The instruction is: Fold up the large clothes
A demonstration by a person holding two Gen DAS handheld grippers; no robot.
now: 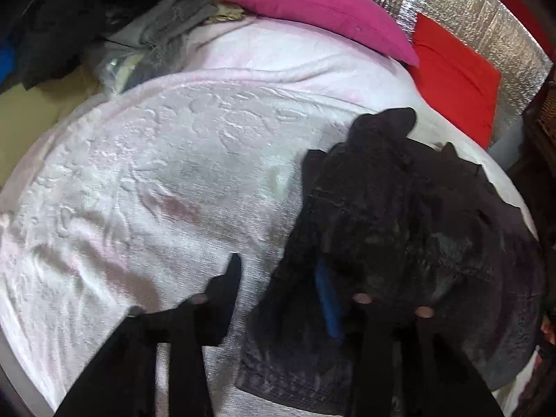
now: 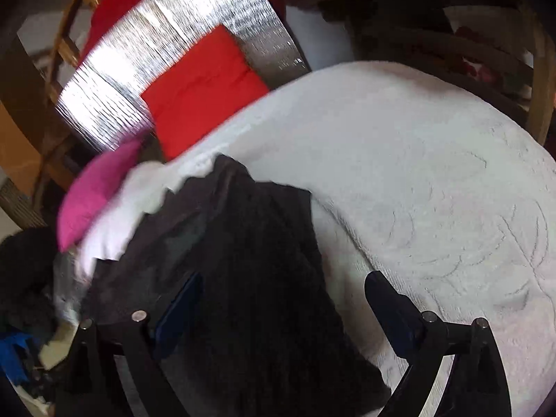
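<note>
one dark garment, one white blanket, one pink cushion, one red cushion

Soft daylight washes the white blanket pale, the silver foil panel glares at upper left, motion blur smears both fisheye views, and corners fall dark.

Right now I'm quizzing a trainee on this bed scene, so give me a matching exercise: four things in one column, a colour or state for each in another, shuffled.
Things:
1. Dark garment
2. Blanket
3. Pillow
4. Cushion

Descriptions:
A. Red, leaning on the silver panel
B. Magenta, at the head of the bed
C. Crumpled in a heap, not yet folded
D. Pale, embossed, spread over the bed

Pairs: 1-C, 2-D, 3-B, 4-A
</note>
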